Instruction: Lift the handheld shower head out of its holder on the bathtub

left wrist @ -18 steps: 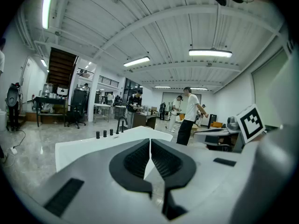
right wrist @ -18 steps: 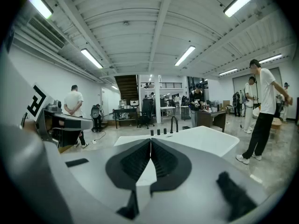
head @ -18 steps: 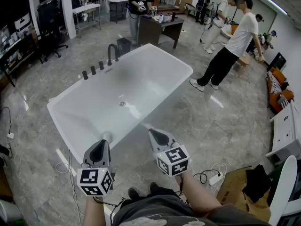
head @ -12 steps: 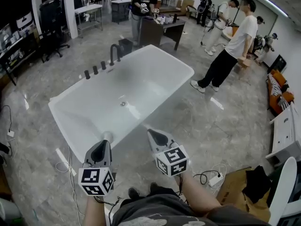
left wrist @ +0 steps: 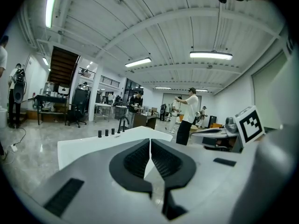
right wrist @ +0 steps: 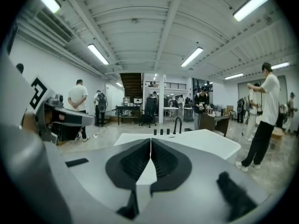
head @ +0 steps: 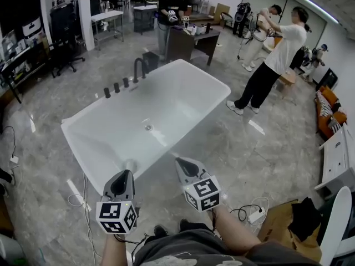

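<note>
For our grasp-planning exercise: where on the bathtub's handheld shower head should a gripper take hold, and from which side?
Likely one of the short black uprights beside the spout; too small to tell which. Pinch its sides from above: it stands vertical.

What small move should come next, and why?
Probably step along the bathtub toward the black fittings on its far rim, where the shower head should sit. The left tool and right tool are both shut and empty at the near end, well short of them.
</note>
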{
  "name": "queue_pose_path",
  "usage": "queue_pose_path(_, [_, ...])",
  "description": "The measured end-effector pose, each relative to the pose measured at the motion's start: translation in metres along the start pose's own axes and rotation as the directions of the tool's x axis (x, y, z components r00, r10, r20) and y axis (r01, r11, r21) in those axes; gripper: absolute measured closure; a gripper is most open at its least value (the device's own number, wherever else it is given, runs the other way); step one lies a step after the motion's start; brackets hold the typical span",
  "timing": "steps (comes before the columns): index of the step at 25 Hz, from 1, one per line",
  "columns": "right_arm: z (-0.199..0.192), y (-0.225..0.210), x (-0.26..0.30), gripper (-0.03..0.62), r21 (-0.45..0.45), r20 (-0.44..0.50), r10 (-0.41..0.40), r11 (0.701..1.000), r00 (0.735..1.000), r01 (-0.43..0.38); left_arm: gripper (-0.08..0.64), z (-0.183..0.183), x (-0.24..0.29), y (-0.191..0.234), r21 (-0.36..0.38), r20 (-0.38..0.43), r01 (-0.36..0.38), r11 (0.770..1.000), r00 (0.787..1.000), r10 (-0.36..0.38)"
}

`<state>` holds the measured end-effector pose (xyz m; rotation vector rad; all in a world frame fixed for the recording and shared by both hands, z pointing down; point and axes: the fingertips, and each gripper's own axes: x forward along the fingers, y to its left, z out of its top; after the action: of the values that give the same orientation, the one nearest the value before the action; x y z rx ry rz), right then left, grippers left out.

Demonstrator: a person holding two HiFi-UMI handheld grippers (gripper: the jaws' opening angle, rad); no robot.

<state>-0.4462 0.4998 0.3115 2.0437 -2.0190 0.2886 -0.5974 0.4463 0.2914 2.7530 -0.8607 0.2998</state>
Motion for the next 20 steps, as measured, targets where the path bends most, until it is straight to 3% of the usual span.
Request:
queue_pose_path(3, [-0.002,0.013,0.003,0.566,-0.073,-0.001,-0.005,0.997,1.000,0.005,0.538,0.000,-0.005,0.005,-0.004,0.009,0.014,1.000,1.000,-0.014])
queue_pose_path(9, [-0.014,0.015,0.002,0.565,-0.041,-0.019,-0.030,0.999,0.999,0.029,0.538,-0.010,0.001,0.016,-0.051,0.000,0.025,0.998,1.000,-0.025])
queue_pose_path(15, [-0.014,-0.017,0.004,0.565,-0.010,-0.004,-0.055,0.998,0.998,0.055,0.538,-0.006,0.022,0.007,-0.036,-0.005,0.041,0.999,0.999,-0.041])
queue_pose_path(20, [-0.012,-0.045,0.019,0.565,-0.004,0.007,-0.035,0.999,0.999,0.035,0.538,0.003,0.043,0.003,-0.036,0.001,0.009,0.999,1.000,-0.009])
